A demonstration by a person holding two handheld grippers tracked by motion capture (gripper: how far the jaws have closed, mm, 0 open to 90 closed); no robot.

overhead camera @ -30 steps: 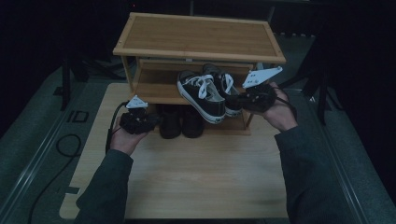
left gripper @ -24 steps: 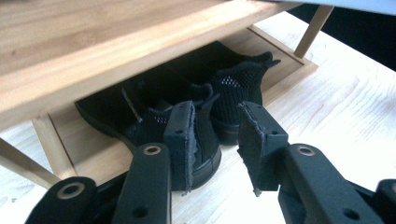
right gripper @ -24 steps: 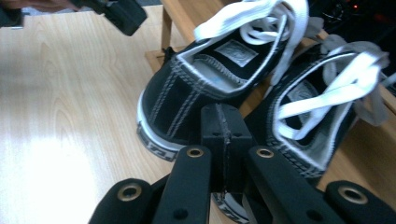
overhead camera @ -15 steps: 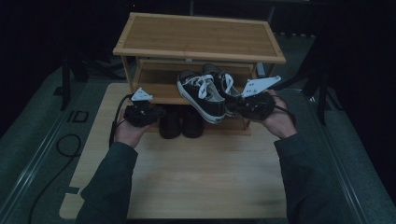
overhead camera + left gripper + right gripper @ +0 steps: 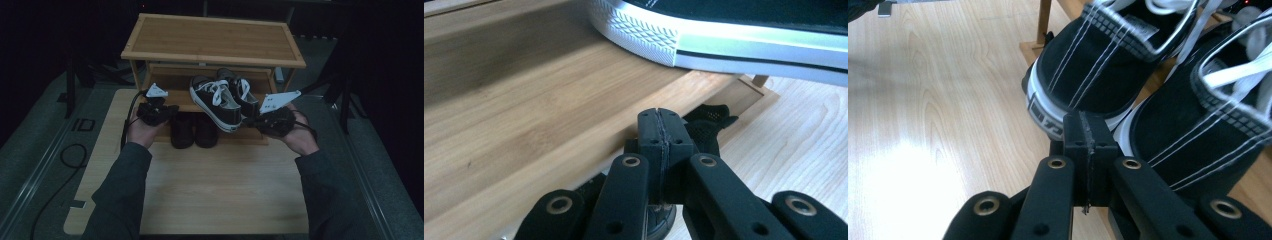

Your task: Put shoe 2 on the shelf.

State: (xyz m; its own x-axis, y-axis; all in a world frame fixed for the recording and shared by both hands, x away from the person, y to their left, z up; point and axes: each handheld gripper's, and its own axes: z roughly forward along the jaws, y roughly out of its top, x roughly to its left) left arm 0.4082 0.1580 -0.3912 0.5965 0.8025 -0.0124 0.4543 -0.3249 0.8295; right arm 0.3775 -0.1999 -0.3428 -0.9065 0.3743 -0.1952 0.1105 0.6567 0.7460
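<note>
1. Black sneakers [image 5: 220,100] are sitting on the rack's [image 5: 212,42] middle shelf, heels hanging toward me.
2. I'm nudging them with the right gripper [image 5: 252,120], jaws shut on nothing.
3. Left gripper [image 5: 170,107] has just been closing, empty; next I'm guessing a careful push inward.

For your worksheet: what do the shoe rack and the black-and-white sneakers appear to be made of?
Shoe rack: looks like bamboo or light wood, smooth finish, fine straight grain in slats. Sneakers: probably black canvas or suede uppers with white stitching, white flat laces, and white rubber-like soles with a moulded diamond texture.
</note>
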